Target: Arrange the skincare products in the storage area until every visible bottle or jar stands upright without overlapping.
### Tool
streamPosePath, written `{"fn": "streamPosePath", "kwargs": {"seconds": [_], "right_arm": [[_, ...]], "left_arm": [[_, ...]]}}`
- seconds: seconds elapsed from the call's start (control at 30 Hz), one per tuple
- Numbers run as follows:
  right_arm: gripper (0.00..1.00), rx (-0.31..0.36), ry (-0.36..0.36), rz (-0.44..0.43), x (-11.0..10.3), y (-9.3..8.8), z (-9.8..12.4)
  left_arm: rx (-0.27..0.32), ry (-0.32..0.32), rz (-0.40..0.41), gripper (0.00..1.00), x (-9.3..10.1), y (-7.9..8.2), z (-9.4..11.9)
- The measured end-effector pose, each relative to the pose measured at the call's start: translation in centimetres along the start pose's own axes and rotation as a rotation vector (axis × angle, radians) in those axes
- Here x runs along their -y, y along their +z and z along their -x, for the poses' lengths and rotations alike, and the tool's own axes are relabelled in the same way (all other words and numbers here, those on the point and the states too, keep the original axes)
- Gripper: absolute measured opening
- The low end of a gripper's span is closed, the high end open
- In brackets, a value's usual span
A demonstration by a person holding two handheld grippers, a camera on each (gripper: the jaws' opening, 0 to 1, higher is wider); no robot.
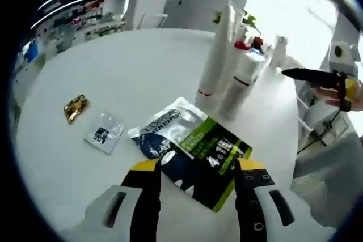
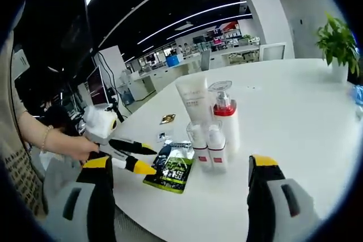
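Several white skincare items stand upright in a tight group on the white table (image 1: 130,66): a tall tube (image 2: 194,100), a pump bottle with a red collar (image 2: 224,114) and two small bottles (image 2: 202,147). In the left gripper view the same group of bottles (image 1: 227,69) stands beyond a flat dark-and-green sachet pack (image 1: 190,151). My left gripper (image 1: 197,165) is open, its jaws either side of the pack's near end. The left gripper (image 2: 146,160) also shows from the side, held by a hand, at the pack (image 2: 173,168). My right gripper (image 2: 181,165) is open and empty, short of the bottles.
A small silver sachet (image 1: 104,133) and a gold sachet (image 1: 75,107) lie flat left of the pack. The right gripper (image 1: 298,73) reaches in beside the bottles. A potted plant (image 2: 338,43) stands at the far table edge. Office desks lie beyond.
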State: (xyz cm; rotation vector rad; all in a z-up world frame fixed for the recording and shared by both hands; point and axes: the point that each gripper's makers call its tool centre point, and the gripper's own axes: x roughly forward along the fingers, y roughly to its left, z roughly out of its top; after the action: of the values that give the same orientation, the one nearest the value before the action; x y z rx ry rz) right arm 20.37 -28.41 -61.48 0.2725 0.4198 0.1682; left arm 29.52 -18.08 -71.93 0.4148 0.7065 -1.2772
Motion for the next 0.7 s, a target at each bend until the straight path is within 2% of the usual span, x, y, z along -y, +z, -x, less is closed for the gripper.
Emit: {"fn": "streamPosePath", "kwargs": {"seconds": [0.07,0.13,0.23,0.4,0.5,0.7], "right_arm": [[1.00,-0.001,-0.001,-0.002,0.0,-0.1,0.0],[1.00,-0.002,-0.002,-0.005,0.0,-0.1,0.1],[1.00,-0.004,-0.005,-0.007,0.1,-0.2,0.2],[1.00,-0.006,-0.011,-0.016,0.4,-0.5,0.3],[1.00,-0.007,-0.015,-0.018,0.5,-0.5,0.3],[1.00,-0.012,-0.015,-0.025,0.6,-0.8,0.1]], "left_arm": [[-0.034,-0.001,-0.106,0.60,0.0,0.0,-0.6],[-0.046,-0.004,-0.140,0.66,-0.3,0.0,-1.3],[-0.056,-0.015,-0.143,0.69,-0.6,0.1,-1.7],[-0.135,-0.020,-0.177,0.78,-1.2,-1.0,-1.9],[-0.186,-0.033,-0.226,0.83,-1.2,-1.7,-1.9],[-0.197,-0.073,-0.231,0.84,-1.6,-1.8,-2.7]]}}
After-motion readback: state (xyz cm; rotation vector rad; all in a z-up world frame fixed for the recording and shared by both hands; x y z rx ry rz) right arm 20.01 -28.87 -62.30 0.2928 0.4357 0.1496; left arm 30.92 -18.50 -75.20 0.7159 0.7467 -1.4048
